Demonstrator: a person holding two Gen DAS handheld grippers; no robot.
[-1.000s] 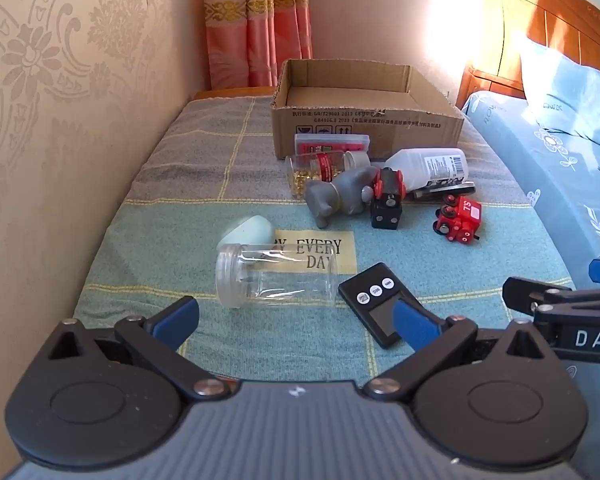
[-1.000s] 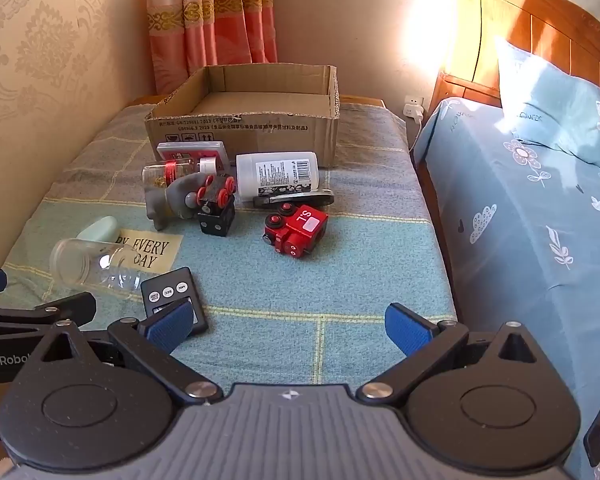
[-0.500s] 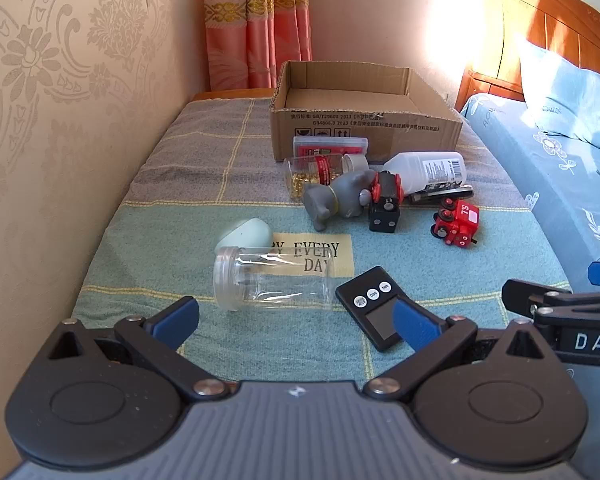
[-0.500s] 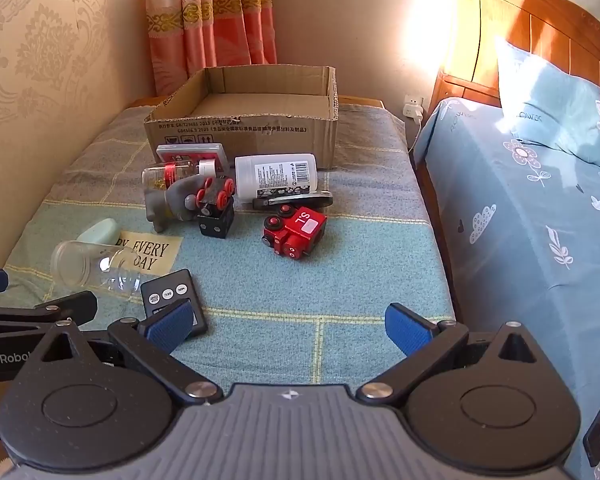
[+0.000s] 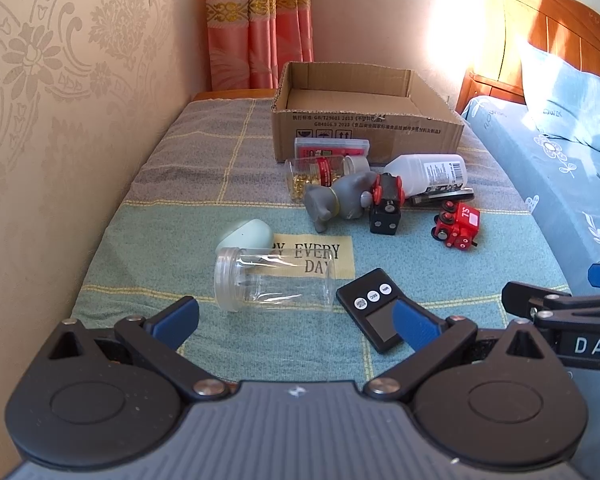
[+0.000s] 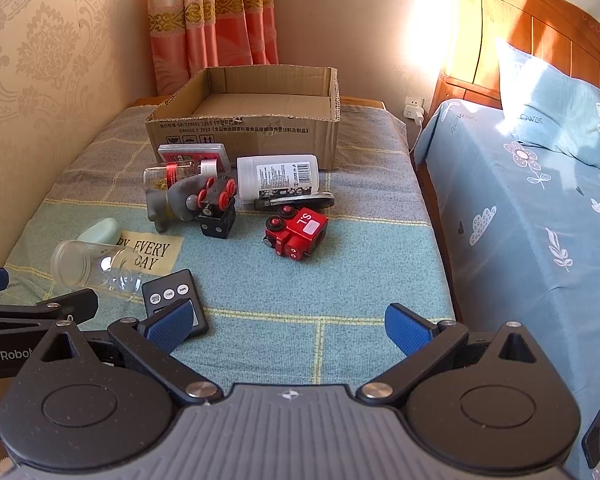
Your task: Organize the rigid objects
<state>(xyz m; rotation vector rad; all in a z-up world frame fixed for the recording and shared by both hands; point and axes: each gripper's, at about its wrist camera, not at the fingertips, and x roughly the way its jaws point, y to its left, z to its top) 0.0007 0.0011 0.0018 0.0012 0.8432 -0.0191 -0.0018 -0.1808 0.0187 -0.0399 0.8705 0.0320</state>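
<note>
Both of your tongs are spread wide and hold nothing: the left gripper (image 5: 296, 318) hangs low over the near end of the covered surface and the right gripper (image 6: 288, 324) sits beside it, so close that each one's frame shows at the edge of the other's view; swing either inward and you may well knock them together. Take the cardboard box (image 6: 244, 136) at the far end as your mark. Farthest from it, right under your left tongs, lie the clear jar (image 5: 274, 280) on its side and the black timer (image 5: 374, 308) just beside it. The jar is round and smooth, so I would expect it to roll away or squirt out if you close on it off-centre, and your left tong's right pad already overlaps the timer in view, so a careless descent could shove it. The pale green case (image 5: 244, 236) touches or nearly touches the jar on the box side. Closer to the box, the red toy truck (image 6: 296, 230) stands apart with bare cloth all round it, your easiest pick. Hard against the box front the grey figure (image 5: 338, 202), black toy car (image 5: 386, 210), white bottle (image 6: 278, 176), bead bottle (image 5: 318, 172) and red flat case (image 5: 332, 147) are packed touching, so pulling one out could drag or tip its neighbours. The wall (image 5: 60, 120) hems in your left side; the surface drops off on your right towards the blue bed (image 6: 540, 220). The box looks empty, with open air above it.
</note>
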